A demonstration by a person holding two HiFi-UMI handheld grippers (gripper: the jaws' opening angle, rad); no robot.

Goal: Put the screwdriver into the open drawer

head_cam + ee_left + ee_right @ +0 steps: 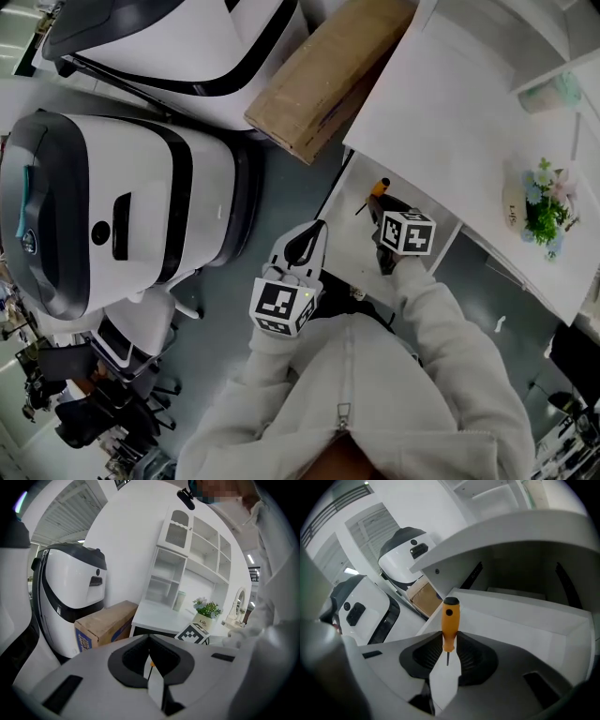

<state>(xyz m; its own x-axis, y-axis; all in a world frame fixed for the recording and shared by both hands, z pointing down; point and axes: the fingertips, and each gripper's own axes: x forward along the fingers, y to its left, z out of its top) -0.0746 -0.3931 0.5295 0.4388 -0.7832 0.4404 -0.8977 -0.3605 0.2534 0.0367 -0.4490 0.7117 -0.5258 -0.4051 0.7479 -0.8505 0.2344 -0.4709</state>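
Note:
An orange-handled screwdriver (450, 623) with a black cap stands between the jaws of my right gripper (449, 643), which is shut on the lower end of its handle. In the head view the screwdriver (377, 190) and right gripper (382, 208) hang over the open white drawer (349, 242) under the desk. From the right gripper view I look into the drawer (525, 620), and its white floor lies just beyond the tool. My left gripper (314, 232) is beside the drawer's left edge. Its fingertips meet with nothing between them (149, 640).
A white desk (450, 122) carries a flower pot (542, 208) and a shelf unit (187, 559). A cardboard box (323, 75) leans by the desk's left end. Two large white and black machines (122, 216) stand to the left, with office chairs (112, 375) below them.

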